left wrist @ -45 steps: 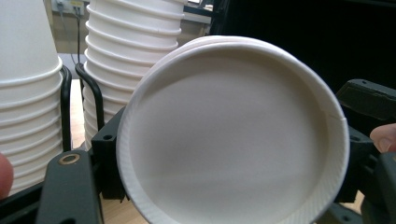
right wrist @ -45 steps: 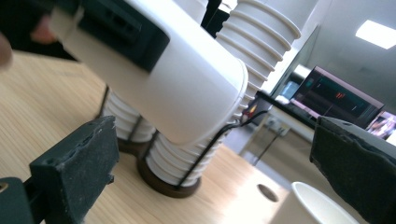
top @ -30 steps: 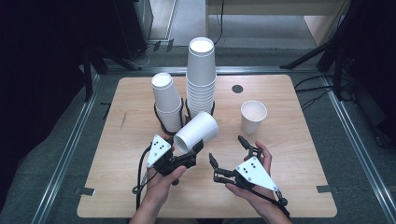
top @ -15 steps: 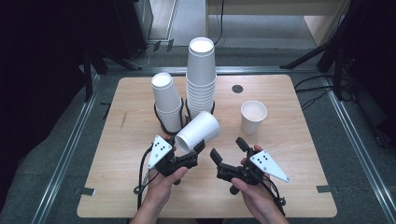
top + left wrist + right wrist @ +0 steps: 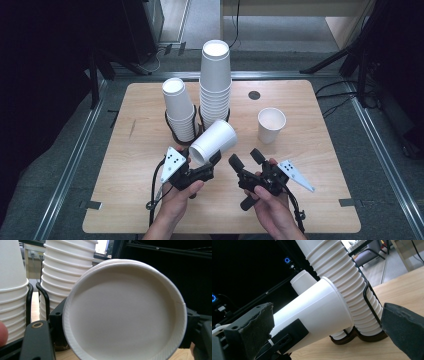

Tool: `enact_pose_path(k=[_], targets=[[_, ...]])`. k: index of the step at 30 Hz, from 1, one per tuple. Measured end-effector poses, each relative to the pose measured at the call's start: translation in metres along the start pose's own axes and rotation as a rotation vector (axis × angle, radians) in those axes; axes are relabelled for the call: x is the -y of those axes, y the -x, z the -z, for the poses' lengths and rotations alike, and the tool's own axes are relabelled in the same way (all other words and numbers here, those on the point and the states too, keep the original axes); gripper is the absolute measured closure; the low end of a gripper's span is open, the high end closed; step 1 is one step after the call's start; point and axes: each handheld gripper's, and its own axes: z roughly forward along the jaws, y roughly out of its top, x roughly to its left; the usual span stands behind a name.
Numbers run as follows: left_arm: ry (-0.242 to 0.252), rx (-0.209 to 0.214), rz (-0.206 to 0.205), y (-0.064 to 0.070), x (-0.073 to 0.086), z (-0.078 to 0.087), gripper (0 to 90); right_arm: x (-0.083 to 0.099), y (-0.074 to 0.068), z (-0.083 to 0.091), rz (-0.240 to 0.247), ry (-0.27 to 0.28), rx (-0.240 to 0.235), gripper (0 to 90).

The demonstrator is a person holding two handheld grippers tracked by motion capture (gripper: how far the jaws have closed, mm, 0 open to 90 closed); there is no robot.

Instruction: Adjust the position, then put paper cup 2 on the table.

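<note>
A white paper cup [image 5: 214,142] lies tilted in the air, with my left gripper [image 5: 205,167] shut on its lower end. In the left gripper view a round end of this cup [image 5: 125,312] faces the camera between the two black jaws. My right gripper [image 5: 245,158] is just right of it, open, with its jaws pointing up and left at the cup. In the right gripper view the cup [image 5: 312,315] lies across the wide gap of my right gripper [image 5: 327,317], whose foam pads [image 5: 249,327] touch nothing.
Two stacks of white cups stand in black wire holders behind the held cup, a short stack [image 5: 178,112] and a tall stack [image 5: 215,80]. A single cup [image 5: 271,125] stands upright at the right. A black disc [image 5: 254,95] is set in the wooden table [image 5: 325,200].
My right gripper has turned and shifted left, and its jaws now point at the held cup. The left gripper and its cup have barely moved.
</note>
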Motion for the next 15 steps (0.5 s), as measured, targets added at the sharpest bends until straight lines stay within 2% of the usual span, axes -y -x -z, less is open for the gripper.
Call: enact_pose_path(k=[5,13,15], targets=[[0.016,0.008,0.017,-0.0005,0.0021,-0.0005,22.1,0.0016,0.0007,-0.0023,-0.082,-0.009,0.008,0.0],[0.017,0.023,-0.003,0.0071,0.0066,-0.003,22.1,0.0009,0.0083,-0.0047,-0.289,-0.033,0.047,0.0],[0.015,0.027,-0.002,0.008,0.0078,-0.0041,22.1,0.0003,0.01,-0.0053,-0.324,-0.036,0.047,0.0]])
